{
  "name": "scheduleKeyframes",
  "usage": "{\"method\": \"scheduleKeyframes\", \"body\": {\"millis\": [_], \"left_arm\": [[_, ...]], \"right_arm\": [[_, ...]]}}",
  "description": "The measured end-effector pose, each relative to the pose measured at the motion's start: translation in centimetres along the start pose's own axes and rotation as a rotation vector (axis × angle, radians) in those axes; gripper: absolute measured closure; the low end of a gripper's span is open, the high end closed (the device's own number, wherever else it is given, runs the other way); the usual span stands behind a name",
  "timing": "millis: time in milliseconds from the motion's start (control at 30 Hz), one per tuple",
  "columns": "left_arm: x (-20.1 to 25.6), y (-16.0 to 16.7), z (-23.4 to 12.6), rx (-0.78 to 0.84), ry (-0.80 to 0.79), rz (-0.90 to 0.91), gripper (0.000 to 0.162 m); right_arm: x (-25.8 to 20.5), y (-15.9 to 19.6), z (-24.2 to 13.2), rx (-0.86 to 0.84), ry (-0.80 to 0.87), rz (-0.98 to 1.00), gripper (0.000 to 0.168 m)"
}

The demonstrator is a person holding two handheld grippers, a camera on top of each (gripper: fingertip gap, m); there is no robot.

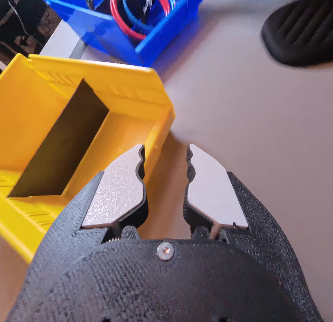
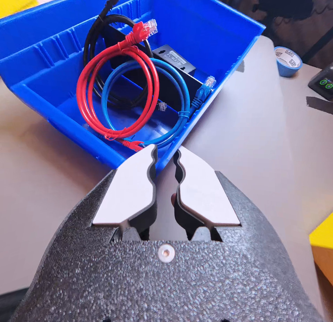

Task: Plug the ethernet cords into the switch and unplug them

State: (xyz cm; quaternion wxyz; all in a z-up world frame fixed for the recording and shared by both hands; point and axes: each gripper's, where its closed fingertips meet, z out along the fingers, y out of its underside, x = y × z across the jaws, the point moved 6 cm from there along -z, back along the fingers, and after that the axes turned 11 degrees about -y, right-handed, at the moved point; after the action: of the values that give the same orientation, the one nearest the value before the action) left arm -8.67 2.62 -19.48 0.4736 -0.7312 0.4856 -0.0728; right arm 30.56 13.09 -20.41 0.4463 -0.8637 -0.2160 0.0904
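Note:
The blue bin (image 2: 54, 100) holds a coiled red ethernet cord (image 2: 115, 89), a coiled blue cord (image 2: 182, 97), a black cord (image 2: 90, 43) and the black switch (image 2: 173, 61). My right gripper (image 2: 166, 150) is at the bin's near corner with its jaws a narrow gap apart. The bin's wall shows between the tips, and I cannot tell if they touch it. My left gripper (image 1: 165, 147) is open and empty, just right of an empty yellow bin (image 1: 126, 84). The blue bin (image 1: 162, 34) lies beyond it, blurred.
A roll of blue tape (image 2: 288, 61) and a dark device with green lights (image 2: 324, 82) sit on the grey table (image 2: 252, 151) at the right. A black ribbed pad (image 1: 302, 32) lies far right in the left wrist view. A yellow edge (image 2: 322, 234) is at the right. The tips of one gripper are about 35 cm away from the tips of the other.

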Motion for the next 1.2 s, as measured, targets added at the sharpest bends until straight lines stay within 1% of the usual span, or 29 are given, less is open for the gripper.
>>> {"method": "scheduleKeyframes", "body": {"millis": [33,167,267,333,400,433,467,533,600,733,800,900,967,1033,1133,1200], "left_arm": [[0.9,-0.3,-0.2,0.031,0.029,-0.041,0.119],[4.5,-1.0,0.5,0.064,0.132,-0.194,0.120],[6.9,-1.9,1.4,0.068,0.183,-0.290,0.114],[8.8,-2.6,1.9,0.100,0.233,-0.365,0.109],[10.9,-3.0,2.2,0.114,0.278,-0.411,0.106],[11.8,-2.8,2.3,0.098,0.289,-0.402,0.104],[12.4,-2.7,2.3,0.115,0.275,-0.402,0.103],[13.0,-2.4,2.2,0.149,0.208,-0.403,0.105],[13.1,-2.1,1.9,0.171,0.131,-0.401,0.109],[12.8,-1.2,1.3,0.202,0.085,-0.459,0.115],[12.3,-1.1,0.5,0.222,-0.001,-0.404,0.125],[11.3,-2.2,-1.5,0.299,-0.096,-0.328,0.130],[10.3,-3.2,-3.3,0.349,-0.184,-0.277,0.133],[8.9,-4.3,-6.0,0.409,-0.275,-0.239,0.135],[6.5,-5.0,-11.2,0.456,-0.448,-0.166,0.140],[4.9,-4.6,-15.2,0.450,-0.569,-0.123,0.141]], "right_arm": [[-1.2,0.4,-0.7,-0.009,-0.014,-0.009,0.150],[-5.6,2.1,-4.2,-0.006,-0.026,-0.074,0.154],[-8.2,3.4,-6.7,0.021,-0.050,-0.068,0.161],[-10.2,4.1,-8.4,0.034,-0.085,-0.069,0.163],[-12.0,4.5,-10.2,0.069,-0.089,-0.083,0.163],[-12.4,4.7,-11.0,0.078,-0.051,-0.110,0.163],[-12.8,4.7,-11.9,0.093,-0.031,-0.121,0.163],[-13.7,4.8,-13.2,0.120,-0.044,-0.116,0.162],[-14.5,5.1,-13.8,0.124,-0.046,-0.136,0.161],[-16.2,5.1,-14.5,0.197,-0.039,-0.187,0.159],[-17.2,4.8,-14.8,0.245,-0.041,-0.219,0.158],[-18.0,3.8,-16.0,0.334,-0.057,-0.241,0.157],[-18.8,3.0,-16.8,0.388,-0.052,-0.290,0.157],[-19.9,1.8,-17.3,0.447,-0.064,-0.320,0.156],[-22.6,-1.0,-17.1,0.559,-0.145,-0.340,0.156],[-25.2,-3.3,-16.1,0.630,-0.226,-0.347,0.155]]}}
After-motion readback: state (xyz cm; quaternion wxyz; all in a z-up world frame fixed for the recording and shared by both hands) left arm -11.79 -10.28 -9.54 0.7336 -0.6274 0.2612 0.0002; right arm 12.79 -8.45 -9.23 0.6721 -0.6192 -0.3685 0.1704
